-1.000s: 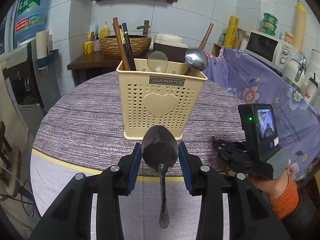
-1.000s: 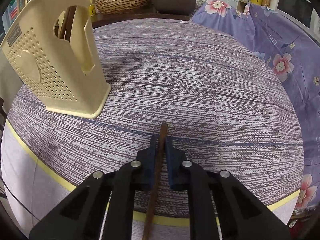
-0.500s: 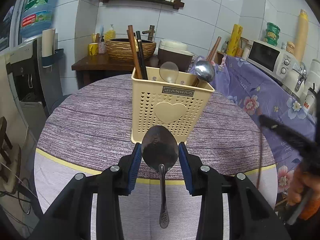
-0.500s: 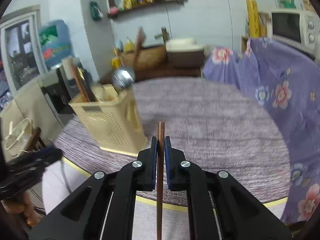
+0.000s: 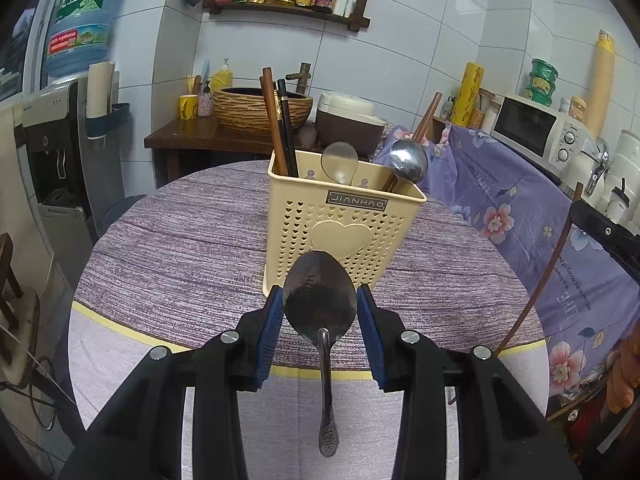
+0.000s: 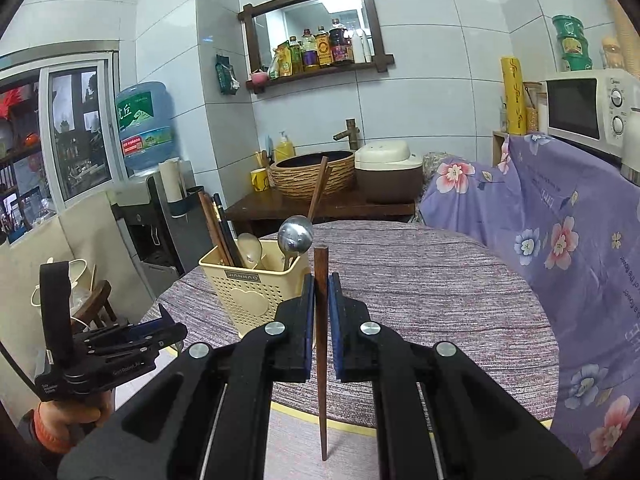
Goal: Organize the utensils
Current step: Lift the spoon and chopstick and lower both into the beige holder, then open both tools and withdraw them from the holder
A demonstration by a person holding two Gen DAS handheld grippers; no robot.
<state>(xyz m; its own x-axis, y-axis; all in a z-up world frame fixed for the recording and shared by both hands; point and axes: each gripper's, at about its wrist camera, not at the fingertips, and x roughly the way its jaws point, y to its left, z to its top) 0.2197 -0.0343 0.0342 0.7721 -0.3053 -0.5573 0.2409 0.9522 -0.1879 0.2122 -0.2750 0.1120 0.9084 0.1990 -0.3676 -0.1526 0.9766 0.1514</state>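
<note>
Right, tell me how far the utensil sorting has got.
Done: chopsticks, a pale spoon and a ladle already stand in the yellow holder. In hand: the left gripper clamps a metal spoon; the right gripper clamps a brown chopstick. Left: dropping both into the holder.

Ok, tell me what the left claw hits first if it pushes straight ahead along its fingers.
Most likely the front wall of the cream utensil holder. The left claw, shut on the steel spoon, points right at it, and the spoon's bowl would touch first. How much gap remains is hard to judge.
</note>
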